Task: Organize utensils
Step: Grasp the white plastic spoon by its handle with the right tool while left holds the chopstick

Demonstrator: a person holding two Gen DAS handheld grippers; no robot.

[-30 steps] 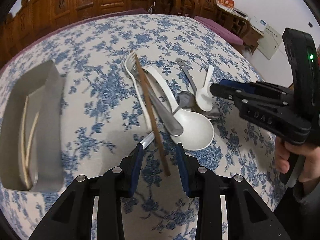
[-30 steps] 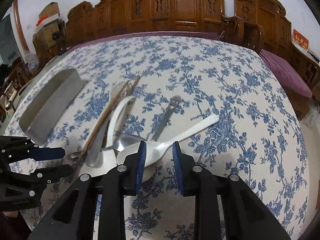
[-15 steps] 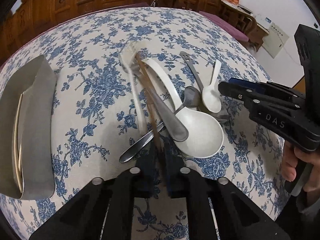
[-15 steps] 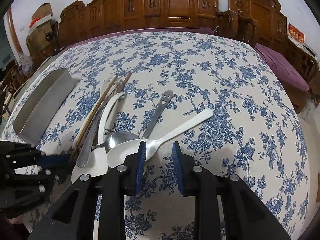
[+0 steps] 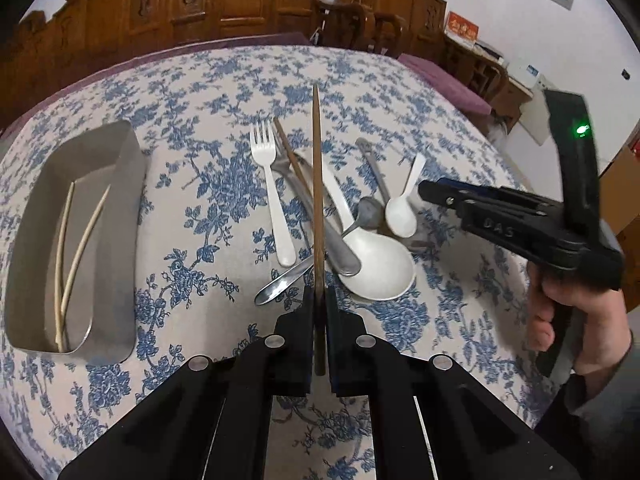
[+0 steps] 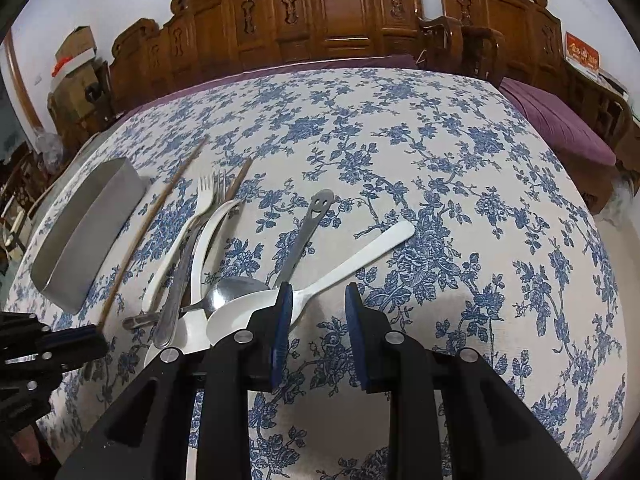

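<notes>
My left gripper point(image 5: 318, 300) is shut on a brown chopstick point(image 5: 316, 184), which is held off the pile and points away from me; the right wrist view shows the same chopstick point(image 6: 152, 216) slanting up from the left gripper point(image 6: 92, 340). A second brown chopstick point(image 5: 290, 156) still lies on the pile with a white fork point(image 5: 272, 196), a large white spoon point(image 5: 376, 268), a small white spoon point(image 5: 402, 208) and a metal spoon point(image 5: 280, 286). My right gripper point(image 6: 316, 304) stands open, with nothing between its fingers, just in front of the small white spoon point(image 6: 360, 252).
A metal tray point(image 5: 116, 240) at the left holds two pale chopsticks point(image 5: 80, 240). A smiley-handled metal spoon point(image 6: 316, 208) lies mid-table. The round table wears a blue floral cloth point(image 6: 440, 160). Carved wooden chairs point(image 6: 340, 12) line its far side. A person's hand point(image 5: 560, 320) grips the right tool.
The left jaws closed on the brown chopstick and raised it off the utensil pile. The right gripper stayed where it was, still open.
</notes>
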